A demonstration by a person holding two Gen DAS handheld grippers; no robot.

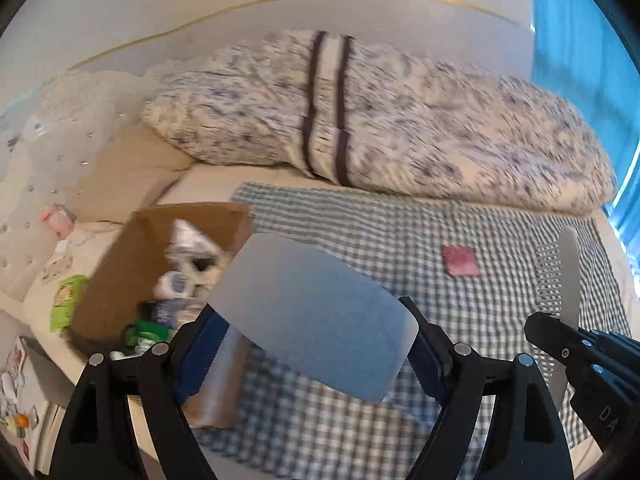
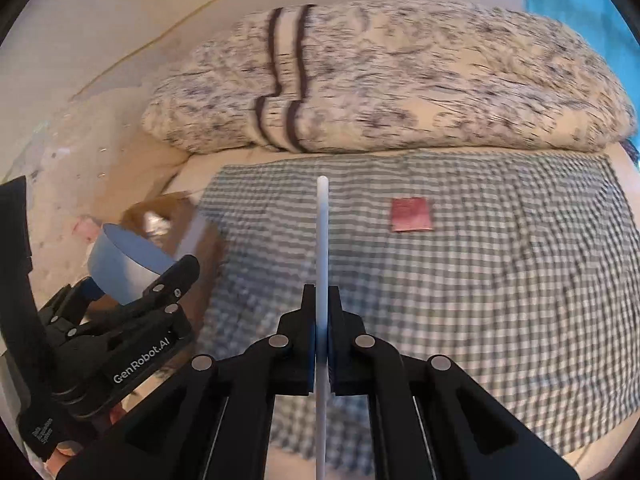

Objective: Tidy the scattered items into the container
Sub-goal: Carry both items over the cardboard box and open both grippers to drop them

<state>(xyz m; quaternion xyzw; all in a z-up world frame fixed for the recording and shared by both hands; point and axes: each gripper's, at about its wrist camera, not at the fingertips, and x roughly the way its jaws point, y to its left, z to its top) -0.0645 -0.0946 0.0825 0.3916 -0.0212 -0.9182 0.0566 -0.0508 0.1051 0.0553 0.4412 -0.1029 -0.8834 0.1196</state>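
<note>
A pale blue round tub (image 1: pixel 316 312) sits across the jaws of my left gripper (image 1: pixel 312 320), which is shut on it just right of the cardboard box (image 1: pixel 116 264). The box holds several bottles and packets. From the right wrist view the same left gripper (image 2: pixel 128 284) and tub (image 2: pixel 124 260) hang over the box (image 2: pixel 200 240). My right gripper (image 2: pixel 321 300) is shut on a thin white flat strip (image 2: pixel 322 232), seen edge-on. In the left wrist view that strip (image 1: pixel 569 272) sticks up from the right gripper (image 1: pixel 548 332). A small pink square (image 2: pixel 412 215) lies on the checked cloth (image 2: pixel 480 280).
A folded patterned duvet (image 1: pixel 400 120) lies across the bed behind the checked cloth (image 1: pixel 360 232). A green packet (image 1: pixel 66 300) and a pink item (image 1: pixel 58 220) lie left of the box by a studded headboard (image 1: pixel 60 152). A blue curtain (image 1: pixel 580 40) hangs at far right.
</note>
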